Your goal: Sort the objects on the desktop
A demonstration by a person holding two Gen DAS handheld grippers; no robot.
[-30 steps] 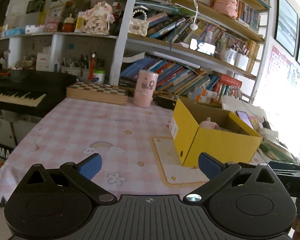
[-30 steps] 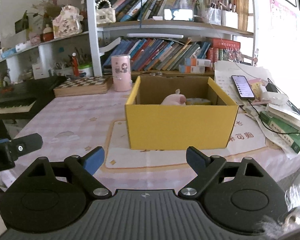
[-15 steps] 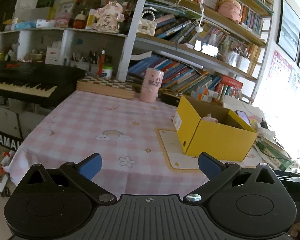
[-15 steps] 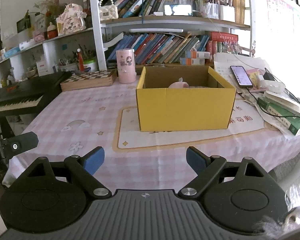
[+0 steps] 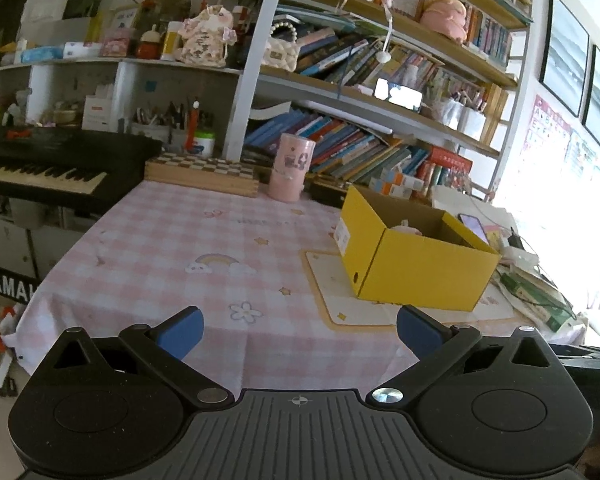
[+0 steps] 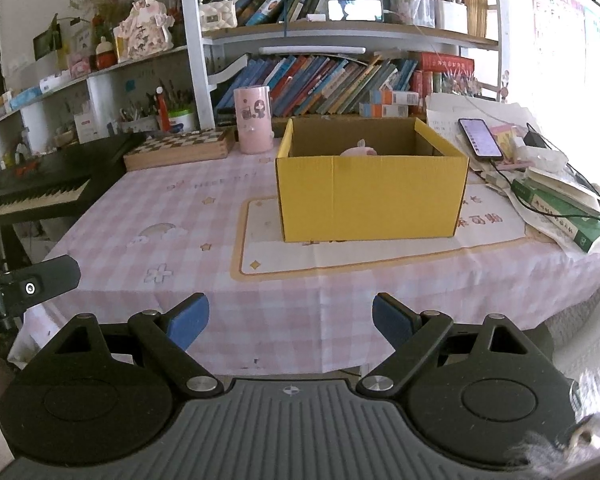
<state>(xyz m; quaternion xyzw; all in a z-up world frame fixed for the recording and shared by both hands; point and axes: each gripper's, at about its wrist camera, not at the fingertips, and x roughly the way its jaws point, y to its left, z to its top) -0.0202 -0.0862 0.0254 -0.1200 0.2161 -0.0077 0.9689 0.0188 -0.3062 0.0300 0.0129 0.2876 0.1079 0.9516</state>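
Both grippers, left (image 5: 298,326) and right (image 6: 290,318), tilt downward with blue-padded fingers (image 6: 188,320) spread empty before the pink-checked cloth worktop (image 6: 220,300); rectangular yellow cardboard box (image 6: 372,196) beyond.

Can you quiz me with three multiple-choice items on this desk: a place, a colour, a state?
1. Where does the tall pink cylindrical cup stand?
A. inside the box
B. beside the wooden checkered board
C. on the keyboard

2. What colour is the open cardboard box?
A. yellow
B. blue
C. white

3. How is the right claw?
A. shut on the cup
B. shut on nothing
C. open, empty

Key: B, it stands right of the board; A, its walls are yellow; C, its blue pads are apart with only tablecloth between.
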